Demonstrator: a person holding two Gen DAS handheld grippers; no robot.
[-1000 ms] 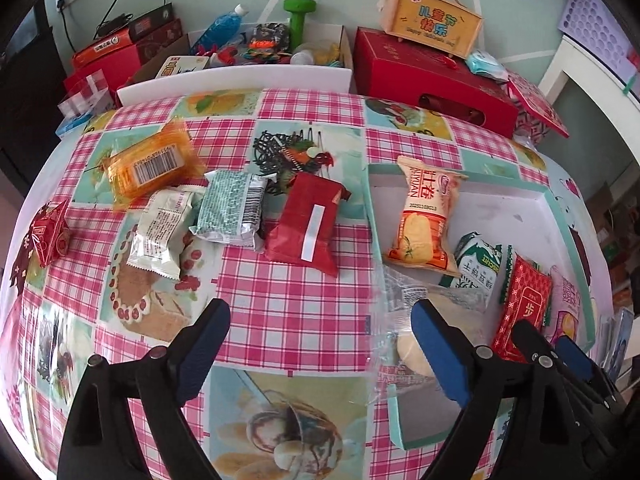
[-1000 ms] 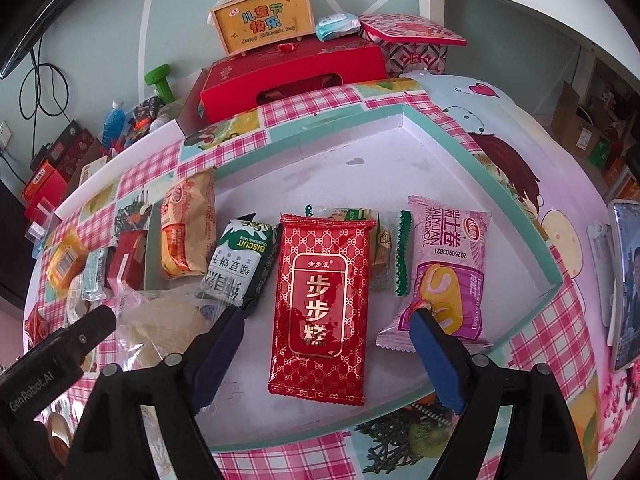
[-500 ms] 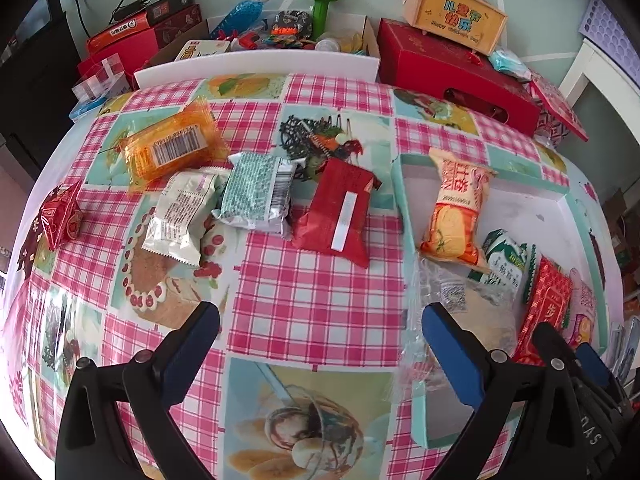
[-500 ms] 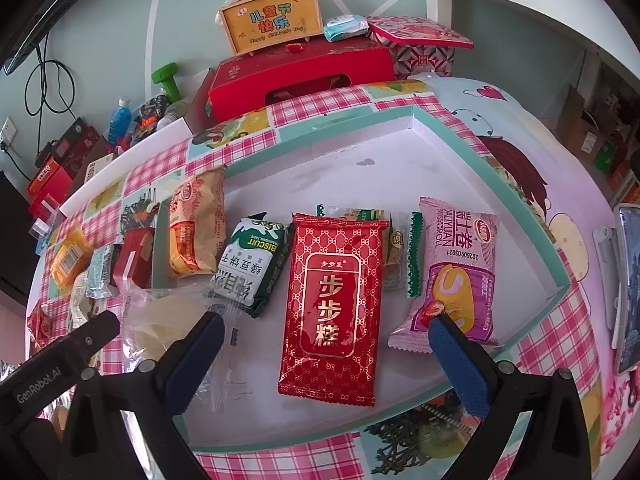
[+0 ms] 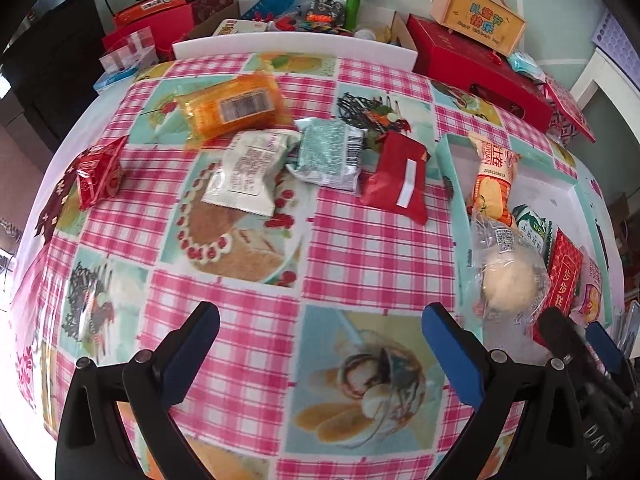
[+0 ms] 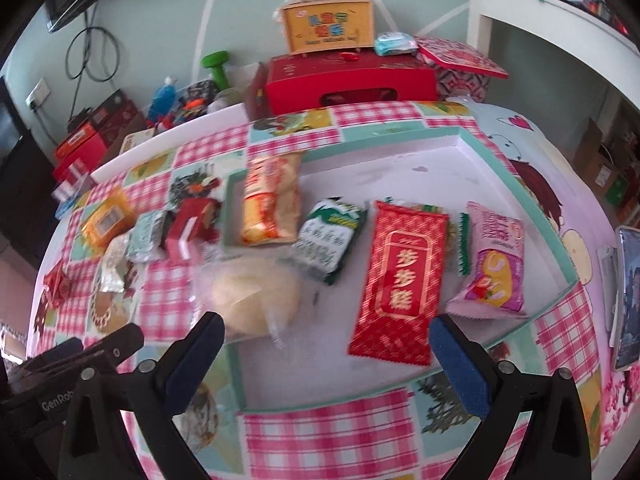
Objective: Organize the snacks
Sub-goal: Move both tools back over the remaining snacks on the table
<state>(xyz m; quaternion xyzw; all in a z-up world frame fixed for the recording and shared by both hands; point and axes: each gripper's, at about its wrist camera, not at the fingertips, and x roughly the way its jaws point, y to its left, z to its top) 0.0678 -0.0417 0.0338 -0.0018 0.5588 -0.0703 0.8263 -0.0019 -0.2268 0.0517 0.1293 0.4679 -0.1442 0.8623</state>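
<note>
Snacks lie in two groups. In the white tray with a teal rim (image 6: 472, 134): a clear bag with a pale round bun (image 6: 256, 296) at the near left corner, overhanging the rim; an orange pack (image 6: 270, 200), long axis running toward the far wall; a green-and-white biscuit pack (image 6: 332, 236), tilted; a red pack with gold Chinese characters (image 6: 400, 280), long axis front to back; a pink pack (image 6: 494, 264) at the right, with a date code too blurred to read here. Loose on the desk (image 5: 360, 240), left of the tray: a red packet with a white strip (image 5: 396, 178), a teal pack (image 5: 330, 154), a white pack (image 5: 248, 170) and an orange pack with a barcode (image 5: 234, 106), each facing label down, plus a small red packet (image 5: 98, 172) apart at far left.

Left tool (image 5: 320, 354) spread wide, nothing between its fingers, over bare cloth. Right tool (image 6: 326, 358) also spread, empty, above the tray's near edge.

Desk wears a pink-check cloth with food pictures. Behind: a red box (image 6: 352, 80), a yellow carry case with Chinese lettering (image 6: 328, 28), a green dumbbell (image 5: 356, 0), pale green wall.
</note>
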